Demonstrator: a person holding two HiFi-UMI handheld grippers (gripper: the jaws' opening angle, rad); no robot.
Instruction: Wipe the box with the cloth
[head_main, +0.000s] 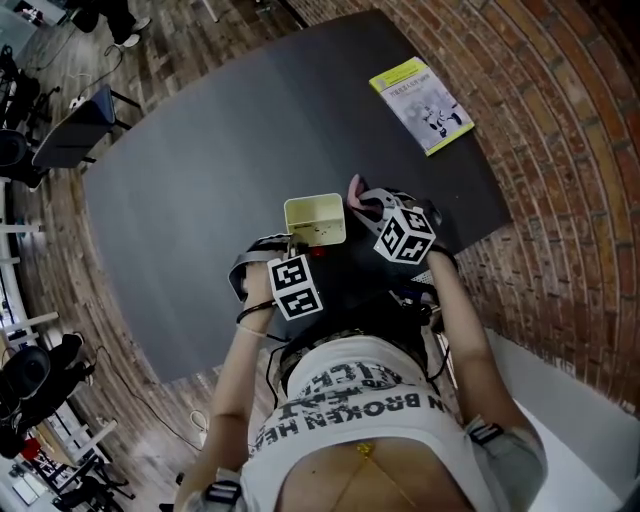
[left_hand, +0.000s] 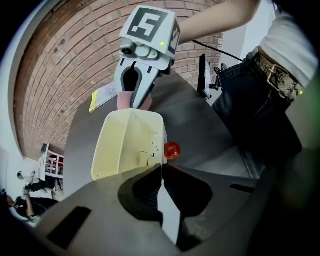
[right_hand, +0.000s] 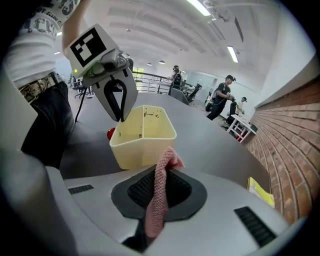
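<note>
Here the pale yellow box (head_main: 315, 220) stands open-topped near the front edge of the dark table (head_main: 200, 180), directly ahead of the person. The left gripper (left_hand: 161, 172) is nearly pressed together, pinching a thin wall of the box at its near rim, which appears to brace it. The right gripper (right_hand: 160, 185) clamps the pink cloth (right_hand: 159, 197) between its pads, with a folded tip of cloth standing free beyond the jaws. That tip hovers just beside the box's outer wall; contact cannot be confirmed.

The step in hand is judged to be the approach to the first stroke: box held, cloth presented. The next move calls for pressing the free cloth tip onto a wall and dragging it along while the left grip resists the push, since so light a box would probably slide or tip.

The box holds nothing; only dark specks and scribbled marks show on its inner walls. A small red object (left_hand: 172, 150) lies on the table just outside it.
</note>
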